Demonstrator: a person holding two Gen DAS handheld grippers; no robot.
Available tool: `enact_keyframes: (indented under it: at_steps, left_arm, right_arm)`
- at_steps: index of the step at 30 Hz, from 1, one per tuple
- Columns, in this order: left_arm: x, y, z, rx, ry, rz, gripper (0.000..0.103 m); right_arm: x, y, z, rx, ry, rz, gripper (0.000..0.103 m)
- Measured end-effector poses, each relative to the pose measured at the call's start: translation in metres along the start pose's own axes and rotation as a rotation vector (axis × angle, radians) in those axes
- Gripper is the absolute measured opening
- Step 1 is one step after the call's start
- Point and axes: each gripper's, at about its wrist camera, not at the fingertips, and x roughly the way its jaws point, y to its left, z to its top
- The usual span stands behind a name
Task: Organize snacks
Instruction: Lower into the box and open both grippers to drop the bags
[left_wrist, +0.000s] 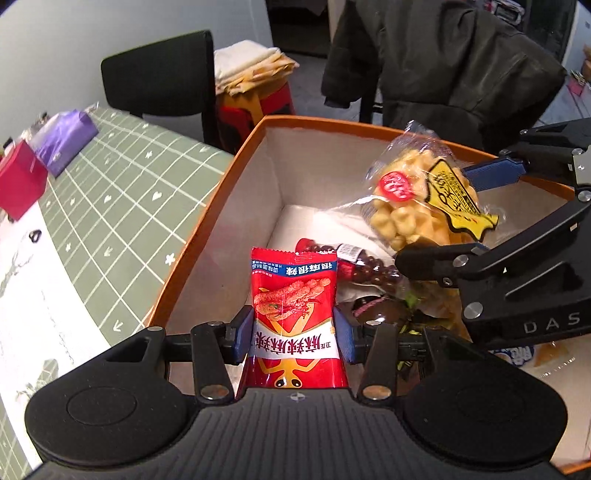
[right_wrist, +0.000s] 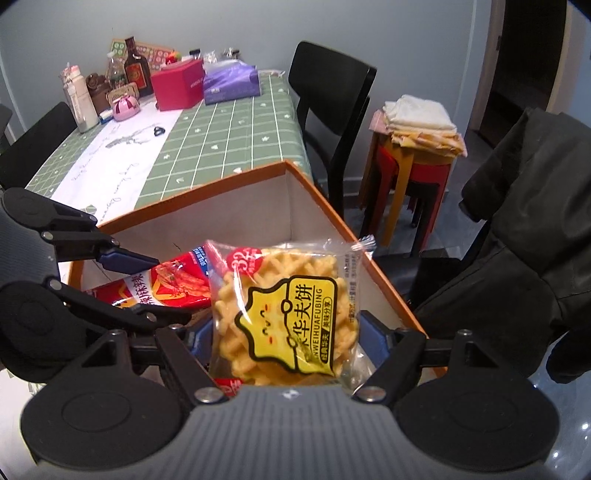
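Observation:
My left gripper (left_wrist: 294, 334) is shut on a red spicy-snack packet (left_wrist: 294, 295) and holds it upright over the near end of an orange-rimmed box (left_wrist: 229, 170) with white inner walls. My right gripper (right_wrist: 286, 341) is shut on a clear bag of yellow waffle biscuits (right_wrist: 280, 314) and holds it above the same box (right_wrist: 317, 199). The waffle bag (left_wrist: 417, 195) and right gripper (left_wrist: 476, 210) show at the right of the left wrist view. The red packet (right_wrist: 166, 284) and left gripper (right_wrist: 147, 288) show at the left of the right wrist view. A packet of dark round sweets (left_wrist: 365, 269) lies inside the box.
The box stands on a table with a green checked cloth (right_wrist: 229, 129). At its far end are a red box (right_wrist: 177, 86), a purple tissue pack (right_wrist: 231, 81) and bottles (right_wrist: 135, 68). Black chairs (right_wrist: 332, 107), a stool stack with folded cloths (right_wrist: 417, 147) and a dark jacket (right_wrist: 535, 206) stand beside the table.

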Motion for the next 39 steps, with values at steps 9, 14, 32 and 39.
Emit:
enact_keyframes:
  at_steps: [9, 14, 32, 39]
  left_arm:
    - [0.017, 0.008, -0.002, -0.053, 0.026, 0.005, 0.053]
    - [0.02, 0.006, -0.002, -0.061, 0.028, 0.008, 0.053]
    - [0.008, 0.009, -0.004, -0.127, -0.031, -0.011, 0.063]
    - [-0.008, 0.009, -0.006, -0.144, -0.074, -0.02, 0.063]
  right_arm:
    - [0.022, 0.002, 0.011, 0.006, 0.033, 0.019, 0.076]
    - [0.031, 0.009, 0.019, -0.023, 0.042, 0.001, 0.076]
    - [0.046, 0.022, 0.03, -0.101, 0.012, 0.002, 0.077]
    - [0.039, 0.018, 0.027, -0.048, 0.003, 0.009, 0.078]
